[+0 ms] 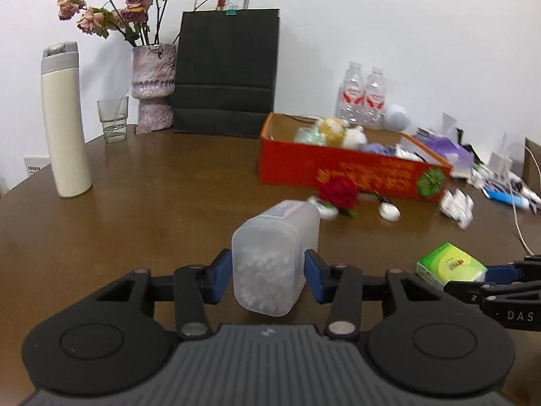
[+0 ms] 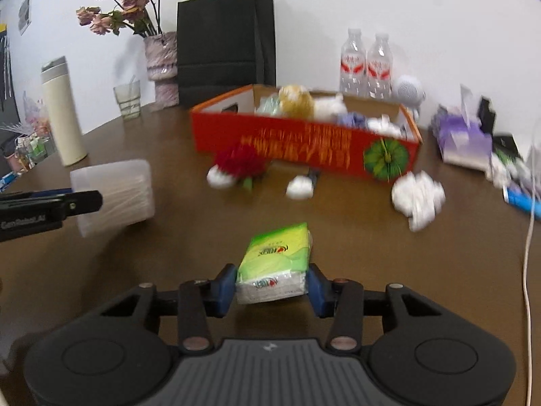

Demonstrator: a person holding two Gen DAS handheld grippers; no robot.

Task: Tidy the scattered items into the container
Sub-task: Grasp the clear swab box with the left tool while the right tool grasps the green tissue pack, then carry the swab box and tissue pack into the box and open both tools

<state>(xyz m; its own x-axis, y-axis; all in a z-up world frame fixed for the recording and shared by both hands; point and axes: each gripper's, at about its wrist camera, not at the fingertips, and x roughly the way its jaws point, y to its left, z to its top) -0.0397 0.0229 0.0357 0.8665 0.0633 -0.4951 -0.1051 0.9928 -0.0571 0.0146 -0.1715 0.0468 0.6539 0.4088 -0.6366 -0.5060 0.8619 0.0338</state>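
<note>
Transport step, by my read: both grippers loaded, both short of the red box point(image 2: 304, 149), nothing dropped yet. The box is my landmark throughout.

Table point(image 1: 152, 186): brown, box sits toward its far side, open top, already holding a plush toy point(image 2: 304, 103) and some purple and white bits.

Left gripper point(image 1: 270, 272): jaws clenched on the translucent cotton-swab tub point(image 1: 275, 253), tub in front of the box on its near-left side, apparently held above the table.

Right gripper point(image 2: 272, 284): jaws clamped on the green tissue pack point(image 2: 275, 260), in front of the box, roughly mid-wall.

Next move, as I judge it: carry each load up and over the near wall, then open above a free spot. The tub is bulky and the plush fills the box's middle, so the left end looks safer.

Still loose just in front of the box: red flower point(image 2: 241, 162), crumpled white paper point(image 2: 419, 196) by the near-right corner, small white wads.

View differences: the right wrist shows the tub side-on, swabs lying lengthwise. The left wrist only shows its end face. The left wrist shows the tissue pack as a corner beside the right gripper's tips. Both views blurred, so box print unreadable.
</note>
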